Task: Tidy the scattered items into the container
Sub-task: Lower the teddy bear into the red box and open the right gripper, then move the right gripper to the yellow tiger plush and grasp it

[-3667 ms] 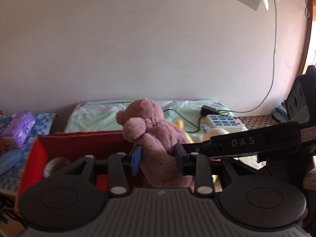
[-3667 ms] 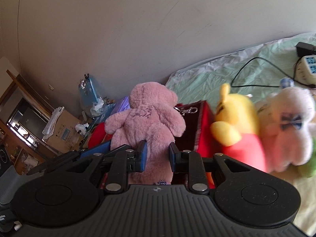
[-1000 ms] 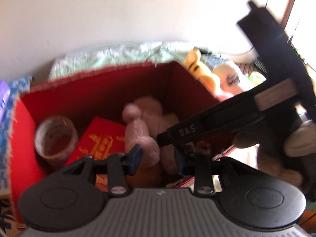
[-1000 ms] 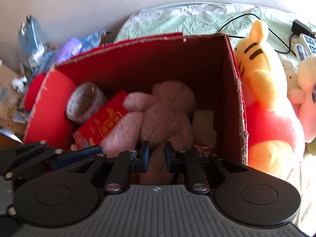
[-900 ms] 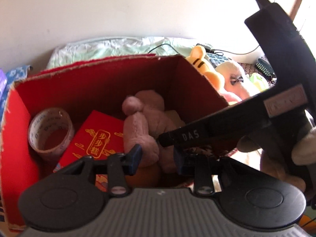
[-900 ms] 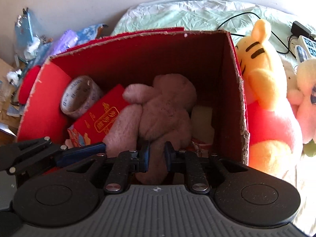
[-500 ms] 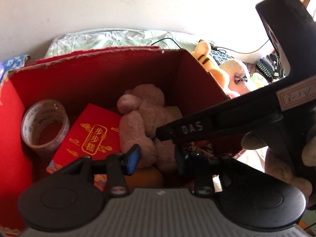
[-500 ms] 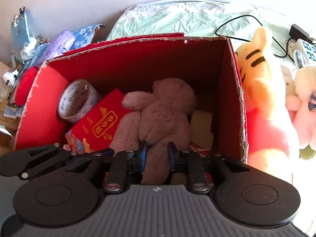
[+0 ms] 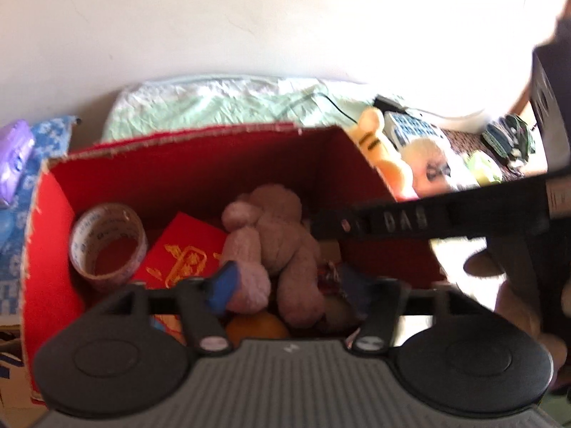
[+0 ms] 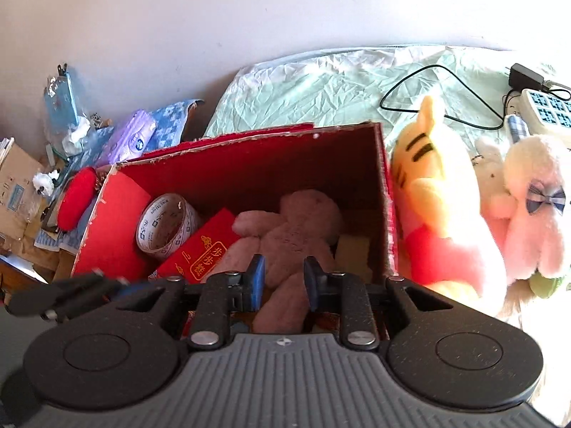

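While left gripper (image 9: pixel 285 287) opens empty | bear (image 10: pixel 296 235) in box (image 10: pixel 249 149) | green sheet (image 10: pixel 321 85), white wall (image 10: pixel 214 18)

Plain pale wall (image 10: pixel 249 18) fills upper half of both views, few faint scuffs. Below it, bed with wrinkled mint-green sheet (image 10: pixel 321 85) reaching wall. Black cable (image 10: pixel 439 96) loops across sheet near bed's right edge, beside white power strip (image 10: pixel 546 107) and black adapter (image 10: pixel 524 75). Past bed's left edge: blue patterned cloth (image 10: pixel 171 121), purple tissue pack (image 10: pixel 134 139), cardboard clutter (image 10: pixel 16 174). Strong daylight from right, left-wrist view washed out there.
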